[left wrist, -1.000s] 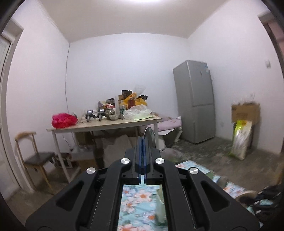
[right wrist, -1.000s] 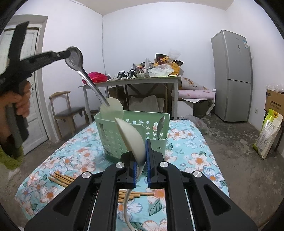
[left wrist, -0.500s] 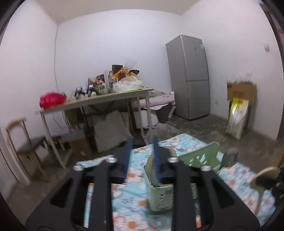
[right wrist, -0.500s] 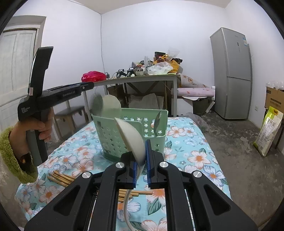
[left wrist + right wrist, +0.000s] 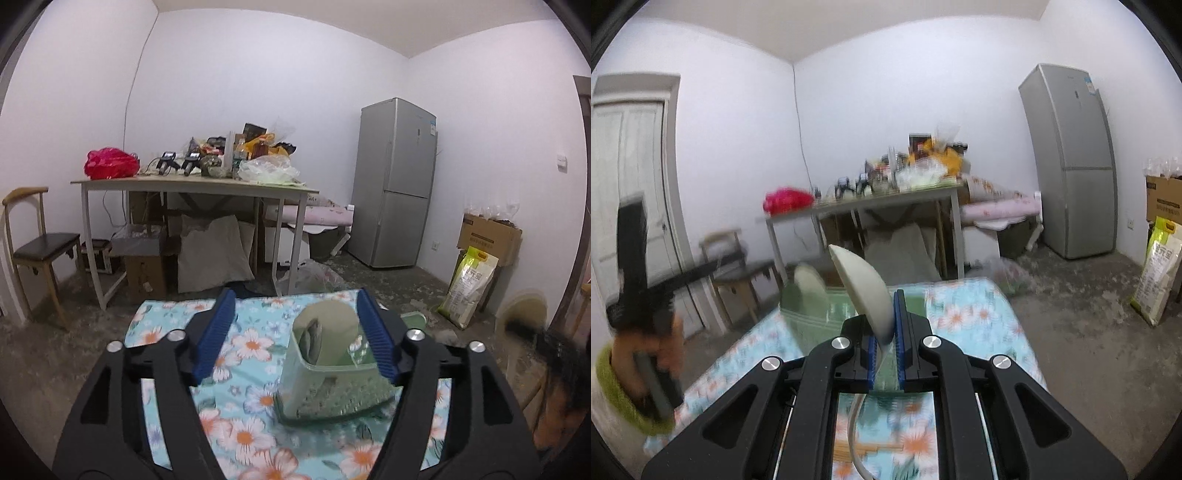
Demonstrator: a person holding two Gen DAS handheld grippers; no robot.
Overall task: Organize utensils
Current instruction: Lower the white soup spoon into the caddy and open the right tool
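A green plastic basket [image 5: 332, 391] stands on the flowered tablecloth [image 5: 251, 339]. A metal spoon [image 5: 312, 341] and a pale scoop [image 5: 332, 314] stand in it. My left gripper [image 5: 295, 332] hangs just short of the basket with its jaws opening; nothing is pressed between the blue pads. My right gripper [image 5: 884, 332] is shut on a whitish rice spoon [image 5: 860, 284], bowl up, above the near side of the blurred basket [image 5: 812, 314]. In the right wrist view the left gripper [image 5: 709, 266] is a blur at the left, held by a hand [image 5: 646, 354] in a green cuff.
Beyond the cloth stand a cluttered white table [image 5: 192, 184], a wooden chair [image 5: 40, 251] on the left and a grey fridge [image 5: 395, 184] on the right. A cardboard box [image 5: 487, 236] and a green bag [image 5: 469, 288] sit by the right wall.
The left gripper let go of the metal spoon, which now stands in the basket; its jaws spread and it sank. The right gripper rose with the rice spoon.
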